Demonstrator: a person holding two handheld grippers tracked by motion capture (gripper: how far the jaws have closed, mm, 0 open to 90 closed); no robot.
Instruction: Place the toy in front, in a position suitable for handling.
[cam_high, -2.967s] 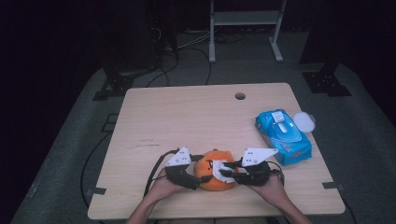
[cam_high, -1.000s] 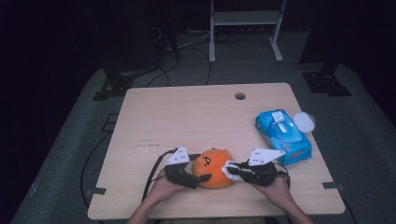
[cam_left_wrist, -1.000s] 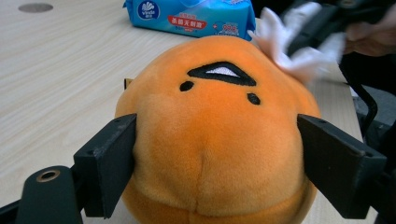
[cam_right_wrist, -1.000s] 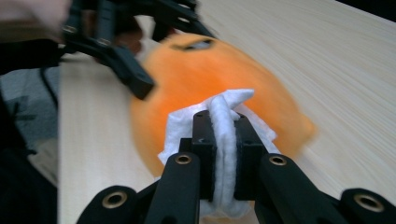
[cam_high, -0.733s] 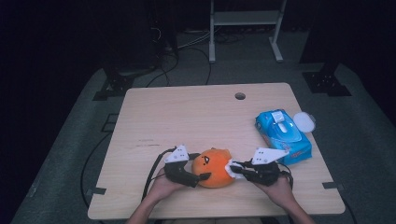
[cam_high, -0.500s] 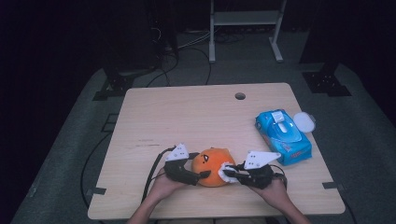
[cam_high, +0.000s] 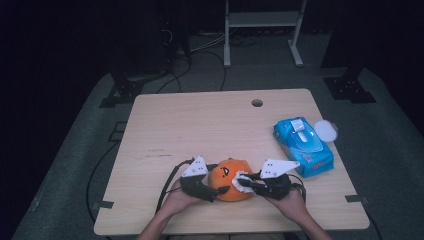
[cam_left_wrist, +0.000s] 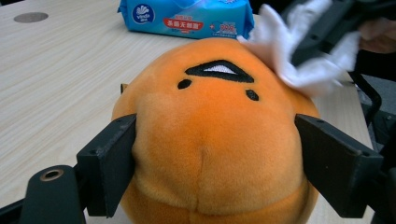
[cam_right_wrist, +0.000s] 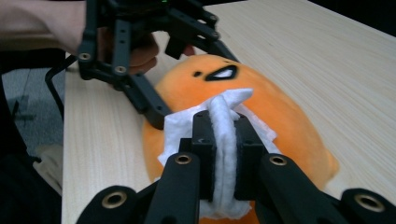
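Dark floor lay all around the pale wood table (cam_high: 200, 125), and a blue pack (cam_high: 303, 146) sat near its right edge. At the front edge sat an orange toy (cam_high: 227, 178). The left gripper (cam_left_wrist: 219, 172) hugged its sides, jaws partly open and pressing in. The right gripper (cam_right_wrist: 224, 140) was pinched tight on a white wipe (cam_right_wrist: 223, 122) that touched the toy. To wipe well, I think the left one should hold steady while the wipe rubs softly, so the toy does not roll or slip away.
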